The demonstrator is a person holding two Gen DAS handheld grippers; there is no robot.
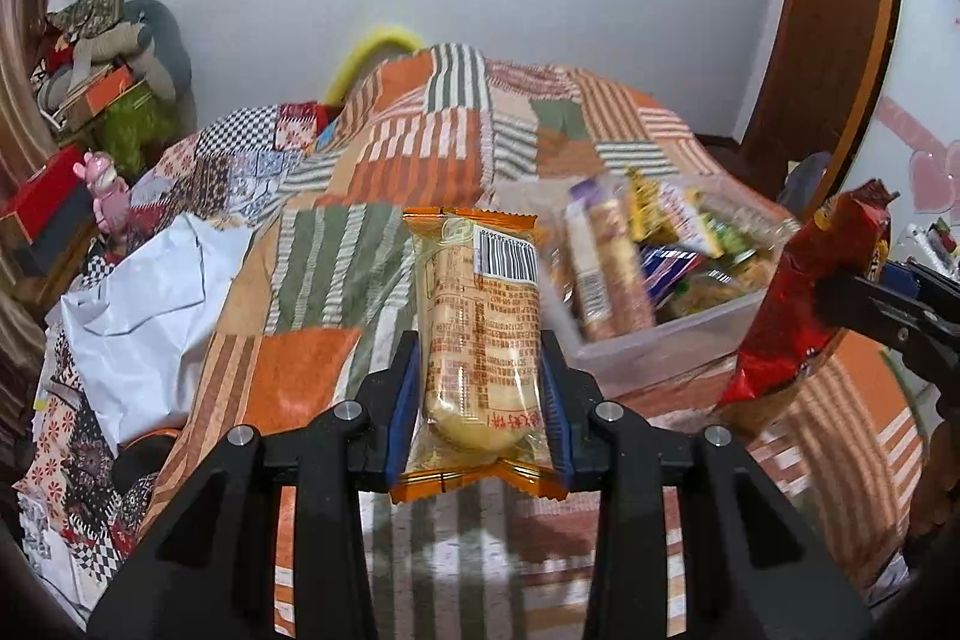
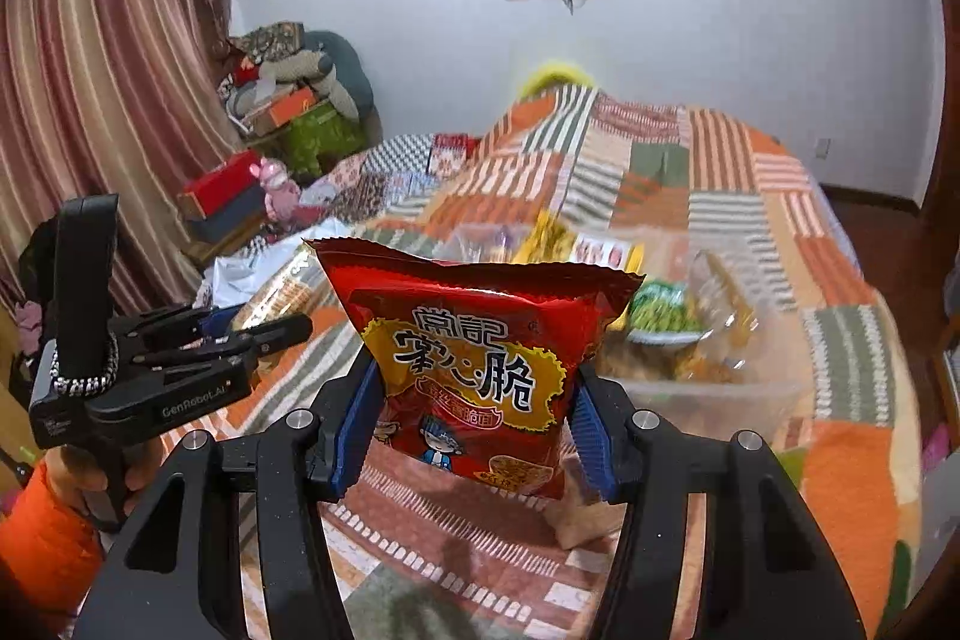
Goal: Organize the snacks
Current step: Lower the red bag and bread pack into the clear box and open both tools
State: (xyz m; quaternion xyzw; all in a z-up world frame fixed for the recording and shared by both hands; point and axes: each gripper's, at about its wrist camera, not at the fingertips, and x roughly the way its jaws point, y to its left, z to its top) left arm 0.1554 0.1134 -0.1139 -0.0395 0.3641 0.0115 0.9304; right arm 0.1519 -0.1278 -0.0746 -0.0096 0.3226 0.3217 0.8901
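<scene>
My left gripper (image 1: 480, 388) is shut on a clear orange-edged packet of pale biscuit (image 1: 480, 334), held above the patchwork bed. My right gripper (image 2: 474, 400) is shut on a red crisp-noodle bag (image 2: 474, 358) with yellow and white lettering. That red bag (image 1: 798, 304) also shows at the right of the left wrist view, beside the clear plastic snack box (image 1: 660, 340). The box (image 2: 708, 394) holds several mixed snack packets and sits just beyond and right of the red bag. The left gripper (image 2: 264, 334) shows at the left of the right wrist view.
The patchwork quilt (image 1: 420, 148) covers the bed. A white plastic bag (image 1: 150, 304) lies at the left. A pink toy (image 1: 108, 196), boxes and piled clothes (image 2: 288, 82) stand at the far left by the curtain (image 2: 90, 100). A wooden door frame (image 1: 840, 40) is at right.
</scene>
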